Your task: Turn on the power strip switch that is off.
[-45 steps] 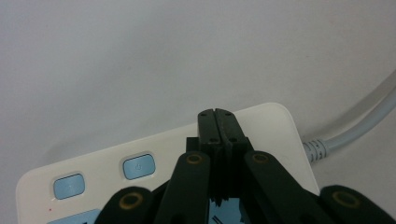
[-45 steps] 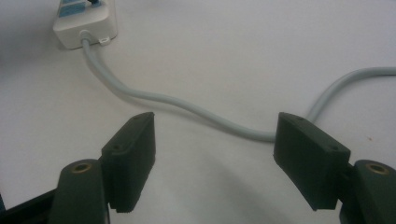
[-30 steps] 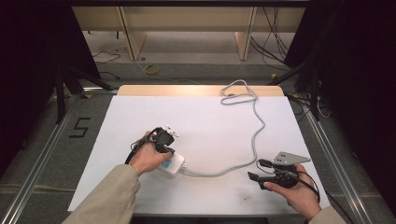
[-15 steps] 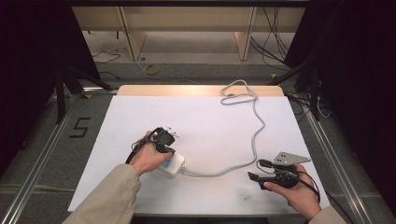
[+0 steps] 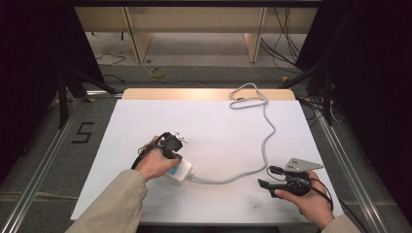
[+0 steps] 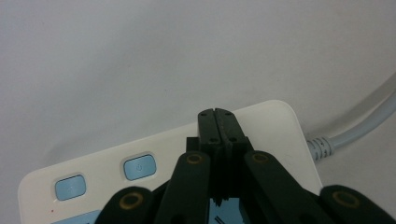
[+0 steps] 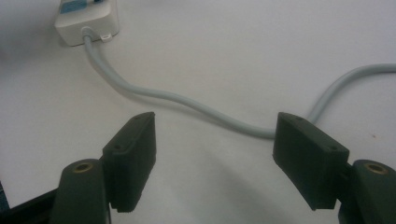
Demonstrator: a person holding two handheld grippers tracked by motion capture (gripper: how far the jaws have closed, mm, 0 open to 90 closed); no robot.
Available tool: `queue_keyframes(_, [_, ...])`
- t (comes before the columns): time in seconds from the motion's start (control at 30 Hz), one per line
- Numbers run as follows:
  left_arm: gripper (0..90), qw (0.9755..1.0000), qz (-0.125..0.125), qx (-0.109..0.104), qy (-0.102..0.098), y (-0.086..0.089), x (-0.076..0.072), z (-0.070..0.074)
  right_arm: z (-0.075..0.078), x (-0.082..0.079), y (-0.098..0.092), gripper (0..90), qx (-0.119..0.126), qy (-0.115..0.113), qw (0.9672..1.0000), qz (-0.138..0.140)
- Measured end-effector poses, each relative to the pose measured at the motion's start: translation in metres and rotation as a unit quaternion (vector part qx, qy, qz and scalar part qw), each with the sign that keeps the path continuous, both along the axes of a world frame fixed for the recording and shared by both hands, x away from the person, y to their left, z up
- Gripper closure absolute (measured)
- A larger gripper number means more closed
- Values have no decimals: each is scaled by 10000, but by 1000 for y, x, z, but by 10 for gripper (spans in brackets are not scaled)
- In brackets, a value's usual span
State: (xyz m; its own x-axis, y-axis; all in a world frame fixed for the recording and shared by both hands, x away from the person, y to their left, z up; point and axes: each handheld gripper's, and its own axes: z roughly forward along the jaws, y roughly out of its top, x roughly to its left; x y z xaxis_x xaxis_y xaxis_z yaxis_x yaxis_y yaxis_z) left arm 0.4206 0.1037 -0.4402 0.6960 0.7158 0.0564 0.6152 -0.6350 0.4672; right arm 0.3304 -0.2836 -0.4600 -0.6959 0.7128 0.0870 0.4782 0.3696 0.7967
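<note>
White table [image 5: 209, 131] on grey floor [image 5: 43, 160]; left hand-held gripper [image 6: 217, 122] clenched, right hand-held gripper [image 7: 215, 154] released.

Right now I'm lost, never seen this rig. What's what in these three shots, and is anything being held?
No robot here: a person holds a two-jaw gripper in each hand. The high view looks down on a white table. The other two cameras ride on the grippers and look along their jaws. On the table lies a white power strip with blue buttons; its grey cord snakes to the far edge. The left gripper has its jaws shut together over the strip, clamping nothing. The right gripper is wide open above the cord, holding nothing.
</note>
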Motion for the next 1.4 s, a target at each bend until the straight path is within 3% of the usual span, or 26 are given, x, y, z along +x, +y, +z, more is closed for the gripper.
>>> queue_keyframes(0.53, [900, 10000, -32, -1, 22, 0, 0, 0, 0, 0, 0, 306, 2, 5, 10000, -5])
queue_keyframes(0.7, [900, 10000, -41, 63, -38, -2, -1, -1, 0, -1, 0, 306, 6, 0, 10000, -3])
queue_keyframes(0.83, [900, 9996, -138, 243, -28, -4, -3, -1, 0, -1, 0, 306, 7, 0, 10000, -5])
queue_keyframes(0.93, [900, 9999, -84, 126, -15, -3, -2, -2, 0, -1, 0, 306, 5, 2, 10000, -5])
queue_keyframes(1.1, [900, 9998, -96, 182, -16, -3, -3, -1, 0, -1, 0, 307, 4, 4, 10000, -4])
queue_keyframes(1.4, [900, 10000, -34, -3, 5, 1, -2, -2, 0, 0, 0, 307, -11, 10, 10000, 16])
